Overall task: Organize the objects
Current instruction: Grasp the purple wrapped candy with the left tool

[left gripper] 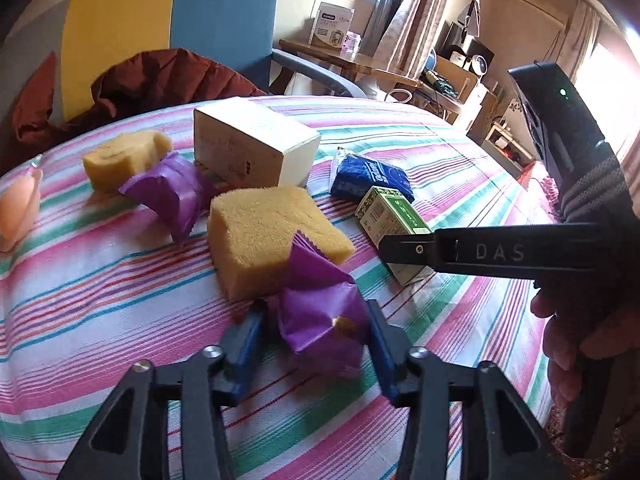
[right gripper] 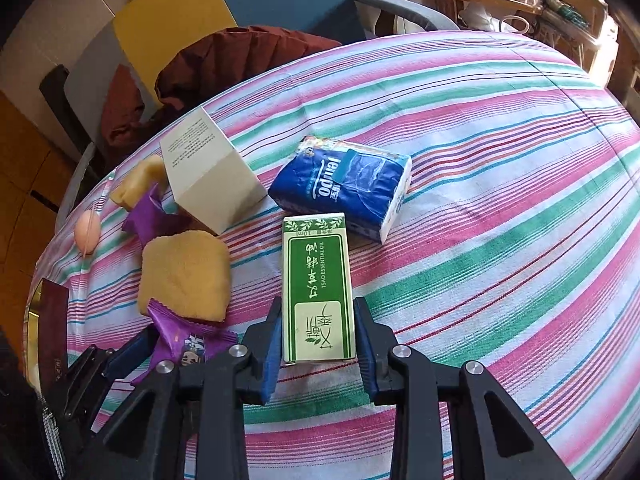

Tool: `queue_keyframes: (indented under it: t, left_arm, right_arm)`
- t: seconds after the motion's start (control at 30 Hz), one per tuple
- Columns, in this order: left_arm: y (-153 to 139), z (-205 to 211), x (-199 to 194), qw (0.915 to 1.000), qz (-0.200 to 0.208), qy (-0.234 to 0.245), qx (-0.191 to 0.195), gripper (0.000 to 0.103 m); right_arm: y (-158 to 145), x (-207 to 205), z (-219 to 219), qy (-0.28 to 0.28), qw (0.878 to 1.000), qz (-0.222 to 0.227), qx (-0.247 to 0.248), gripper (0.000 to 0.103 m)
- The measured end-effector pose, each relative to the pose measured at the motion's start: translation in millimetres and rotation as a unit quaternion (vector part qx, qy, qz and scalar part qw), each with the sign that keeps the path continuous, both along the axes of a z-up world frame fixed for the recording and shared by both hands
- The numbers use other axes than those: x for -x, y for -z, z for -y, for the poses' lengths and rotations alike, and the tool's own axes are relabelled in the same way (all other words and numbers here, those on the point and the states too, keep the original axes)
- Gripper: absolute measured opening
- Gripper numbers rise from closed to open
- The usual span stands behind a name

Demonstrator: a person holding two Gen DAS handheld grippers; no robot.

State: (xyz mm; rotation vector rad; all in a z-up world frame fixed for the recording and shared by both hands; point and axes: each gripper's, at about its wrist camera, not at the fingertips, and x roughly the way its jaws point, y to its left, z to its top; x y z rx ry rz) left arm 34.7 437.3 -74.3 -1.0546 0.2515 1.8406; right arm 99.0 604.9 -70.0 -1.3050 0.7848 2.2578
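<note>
My left gripper [left gripper: 316,314] is shut on a crumpled purple snack packet [left gripper: 320,316] lying against the front of a big yellow sponge [left gripper: 264,236]. The blue pads pinch the packet from both sides. My right gripper [right gripper: 318,306] is shut on a green essential-oil box [right gripper: 318,280] that lies flat on the striped tablecloth [right gripper: 500,240]. In the left wrist view the right gripper [left gripper: 400,248] reaches in from the right onto that green box [left gripper: 386,214]. In the right wrist view the purple packet [right gripper: 188,340] shows at the lower left, next to the sponge [right gripper: 184,272].
A white carton [left gripper: 256,144], a second sponge [left gripper: 128,156], another purple packet [left gripper: 168,192], a blue tissue pack [left gripper: 372,178] and a pink egg-shaped thing [left gripper: 18,208] lie on the cloth. A chair [left gripper: 172,16] with a rust jacket [left gripper: 168,80] stands behind. A hand [left gripper: 572,340] is at right.
</note>
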Motion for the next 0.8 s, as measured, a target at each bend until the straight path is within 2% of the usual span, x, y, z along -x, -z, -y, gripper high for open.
queue_keyframes:
  t: [0.03,0.2,0.37,0.63,0.8]
  left_arm:
    - [-0.4,4.3,3.4,0.9999,0.007,-0.008,-0.010,0.036]
    - [1.2,26.8,10.1,0.9994,0.010,-0.020,-0.026,0.035]
    - [1.7,60.9,14.5,0.9978,0.007,-0.053,-0.039,0.035]
    - [3.6,111.2,10.9,0.9943,0.001,-0.088,-0.060,0.034]
    - [2.0,126.1,7.0,0.9934,-0.004,-0.095,-0.065,0.034]
  right_arm:
    - [0.0,1.0,0.8,-0.002,1.000,0.001,-0.003,0.033]
    - [-1.9,-1.2,3.5,-0.010,1.000,0.004,-0.017,0.033]
    - [-1.8,0.2,9.8,-0.019,1.000,0.001,-0.019,0.033]
    - [-6.5,-0.3,32.3,-0.054,0.998,-0.008,-0.027,0.032]
    - [-19.3,-5.4,52.9,-0.070,0.996,-0.042,-0.022,0.032]
